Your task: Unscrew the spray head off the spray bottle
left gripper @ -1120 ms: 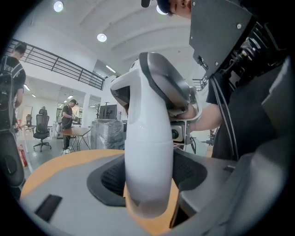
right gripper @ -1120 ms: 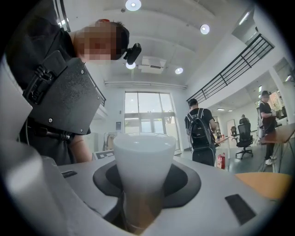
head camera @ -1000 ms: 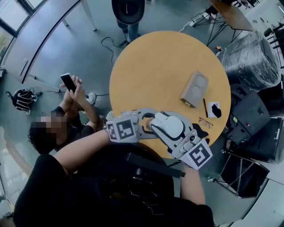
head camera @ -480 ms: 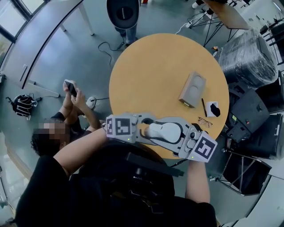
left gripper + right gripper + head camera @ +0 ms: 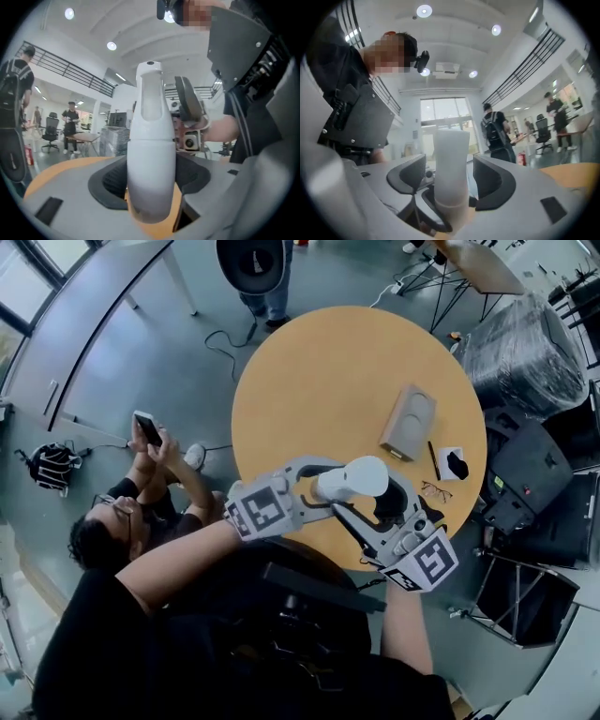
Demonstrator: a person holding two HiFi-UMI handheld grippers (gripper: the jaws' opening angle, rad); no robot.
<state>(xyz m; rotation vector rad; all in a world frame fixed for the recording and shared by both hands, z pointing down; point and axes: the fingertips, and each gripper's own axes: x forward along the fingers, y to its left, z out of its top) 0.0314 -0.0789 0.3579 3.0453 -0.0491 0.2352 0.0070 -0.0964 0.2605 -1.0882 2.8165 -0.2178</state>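
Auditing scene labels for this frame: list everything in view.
spray bottle: 1, white, over table's near edge
table: 1, tan, round, centre
box: 1, grey, on table, right side
pen-like stick: 1, black, beside box
card: 1, white, table's right edge
glasses: 1, dark, table's right edge
person: 1, dark clothes, left of table, holding phone
backpack: 1, black, floor far left
left hand-held gripper: 1, grey, shut on spray bottle
right hand-held gripper: 1, grey, jaws opening, spray bottle between them

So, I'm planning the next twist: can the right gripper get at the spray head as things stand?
Probably yes. The spray head stands right between the right gripper's opening jaws, with a gap on each side and nothing else in the way. The left gripper is clamped on the spray bottle, holding it steady.
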